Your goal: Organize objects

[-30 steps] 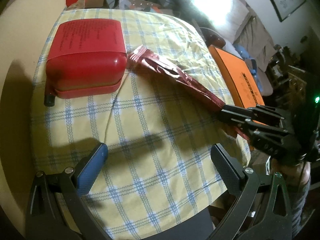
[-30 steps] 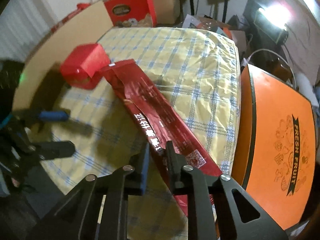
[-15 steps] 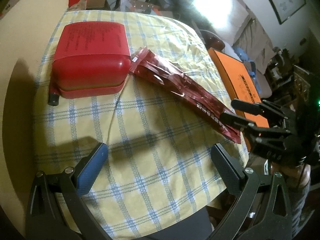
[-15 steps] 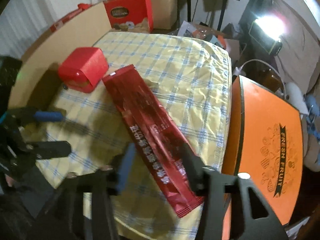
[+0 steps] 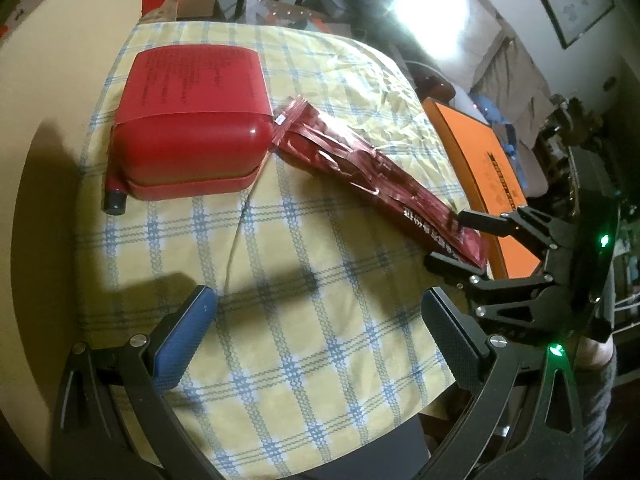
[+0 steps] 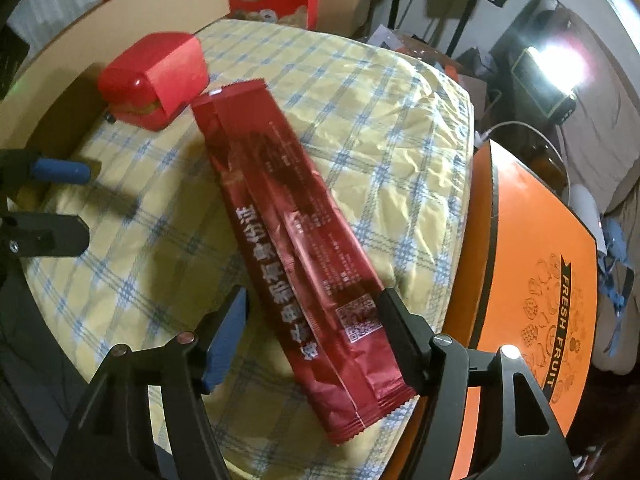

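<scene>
A long dark-red foil packet (image 6: 296, 236) lies flat on the yellow checked cloth (image 6: 384, 128), its far end touching a red plastic box (image 6: 154, 80). My right gripper (image 6: 312, 320) is open, its fingers astride the packet's near end, not holding it. In the left wrist view the packet (image 5: 372, 176) runs from the red box (image 5: 188, 124) toward the right gripper (image 5: 460, 236). My left gripper (image 5: 320, 328) is open and empty above the cloth's near edge. It also shows at the left of the right wrist view (image 6: 68, 200).
An orange "Fresh Fruit" box (image 6: 532, 288) stands right beside the clothed surface. A tan cardboard wall (image 6: 120, 20) runs along the far left side. A small black cylinder (image 5: 114, 200) lies by the red box. A bright lamp (image 6: 556, 68) glares at the back.
My right gripper opened and let go of the red packet, which now lies flat on the cloth. The right gripper drew back slightly. The left gripper stayed open and hardly moved.
</scene>
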`<action>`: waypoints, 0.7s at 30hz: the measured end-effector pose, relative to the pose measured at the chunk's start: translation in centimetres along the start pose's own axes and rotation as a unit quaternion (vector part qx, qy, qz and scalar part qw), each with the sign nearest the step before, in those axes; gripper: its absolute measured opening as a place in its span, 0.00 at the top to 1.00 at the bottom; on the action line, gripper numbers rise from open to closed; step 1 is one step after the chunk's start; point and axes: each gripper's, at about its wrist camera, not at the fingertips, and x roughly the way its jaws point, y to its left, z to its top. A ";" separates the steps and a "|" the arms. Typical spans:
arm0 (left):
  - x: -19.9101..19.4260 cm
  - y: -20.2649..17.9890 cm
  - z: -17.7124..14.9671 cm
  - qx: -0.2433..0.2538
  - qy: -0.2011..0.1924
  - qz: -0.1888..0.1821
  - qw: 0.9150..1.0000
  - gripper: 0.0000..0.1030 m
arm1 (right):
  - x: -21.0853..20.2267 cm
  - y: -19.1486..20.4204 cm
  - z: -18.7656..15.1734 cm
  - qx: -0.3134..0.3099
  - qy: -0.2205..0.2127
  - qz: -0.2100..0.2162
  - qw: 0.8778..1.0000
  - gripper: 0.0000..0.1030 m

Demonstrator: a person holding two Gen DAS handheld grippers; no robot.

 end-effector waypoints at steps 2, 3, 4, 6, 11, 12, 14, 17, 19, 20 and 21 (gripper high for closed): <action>0.0 0.0 0.0 -0.001 0.001 -0.001 1.000 0.01 | 0.0 0.1 -0.1 0.000 -0.003 0.004 1.000 0.44; 0.0 0.0 0.0 -0.002 0.002 -0.002 1.000 0.01 | -0.1 0.0 0.0 0.005 -0.004 0.007 1.000 0.48; 0.1 -0.1 -0.1 -0.002 0.003 -0.003 1.000 0.01 | -0.1 -0.2 0.0 0.011 -0.004 0.007 1.000 0.54; 0.1 -0.2 -0.2 -0.002 0.004 -0.005 1.000 0.01 | -0.4 -0.6 0.2 0.029 -0.004 0.033 0.999 0.74; -0.1 -0.3 -0.4 -0.001 0.004 -0.008 1.000 0.01 | -0.5 -1.0 0.4 0.058 -0.003 0.048 0.997 0.78; -0.2 -0.3 -0.5 -0.001 0.004 -0.008 1.000 0.01 | -0.6 -1.1 0.5 0.063 -0.006 0.055 0.996 0.80; -0.2 -0.2 -0.5 -0.001 0.004 -0.007 1.000 0.01 | -0.9 -1.1 0.6 0.071 -0.010 0.066 0.995 0.86; -0.2 -0.3 -0.5 -0.003 0.004 -0.009 1.000 0.01 | -1.5 -1.4 0.8 0.093 -0.016 0.080 0.992 0.91; -0.2 -0.2 -0.4 -0.003 0.003 -0.011 1.000 0.01 | -1.9 -1.6 1.1 0.109 -0.018 0.101 0.989 0.95; -0.3 -0.2 -0.5 -0.003 0.002 -0.011 1.000 0.01 | -2.1 -1.6 1.2 0.116 -0.019 0.111 0.987 0.95; -0.4 -0.2 -0.4 -0.004 0.002 -0.012 1.000 0.01 | -2.4 -1.7 1.4 0.123 -0.021 0.122 0.985 0.95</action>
